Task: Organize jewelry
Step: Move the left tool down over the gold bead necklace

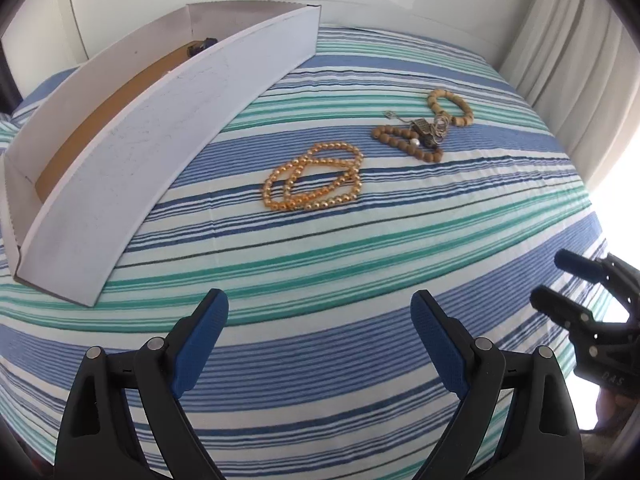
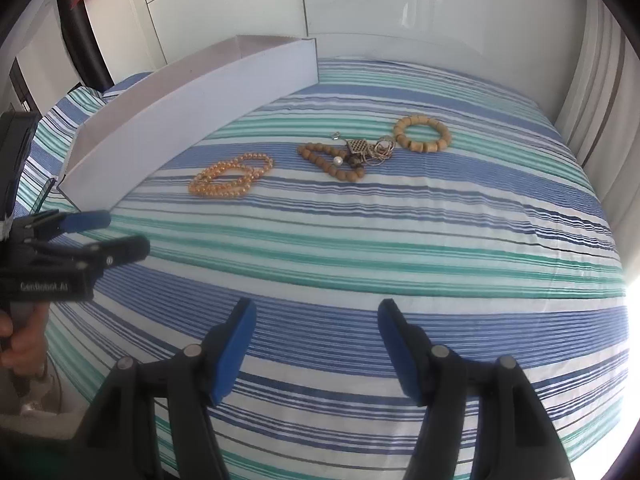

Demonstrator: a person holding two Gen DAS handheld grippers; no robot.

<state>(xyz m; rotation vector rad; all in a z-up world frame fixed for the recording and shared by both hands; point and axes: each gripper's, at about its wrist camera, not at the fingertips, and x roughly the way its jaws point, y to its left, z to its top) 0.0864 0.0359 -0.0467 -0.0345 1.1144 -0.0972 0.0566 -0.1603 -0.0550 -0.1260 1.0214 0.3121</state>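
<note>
One wide bed sheet striped in blue, green and white (image 1: 320,264) fills both our views. On its far left stands a long, shallow white cardboard box with a brown floor (image 1: 168,120), holding something small and dark at its far end that we cannot make out. Our left gripper (image 1: 320,308) and right gripper (image 2: 316,316) hover low over the near stripes, each with its blue-padded fingers spread wide and empty. Well ahead of them, the jewelry lies loose on the sheet: a golden bead strand looped over itself (image 1: 314,178) just beside the box, then a dark brown wooden bead bracelet (image 2: 332,162) touching a tangle of small metal chains and charms (image 2: 370,148), then a pale chunky wooden bead bracelet (image 2: 422,135)
</note>
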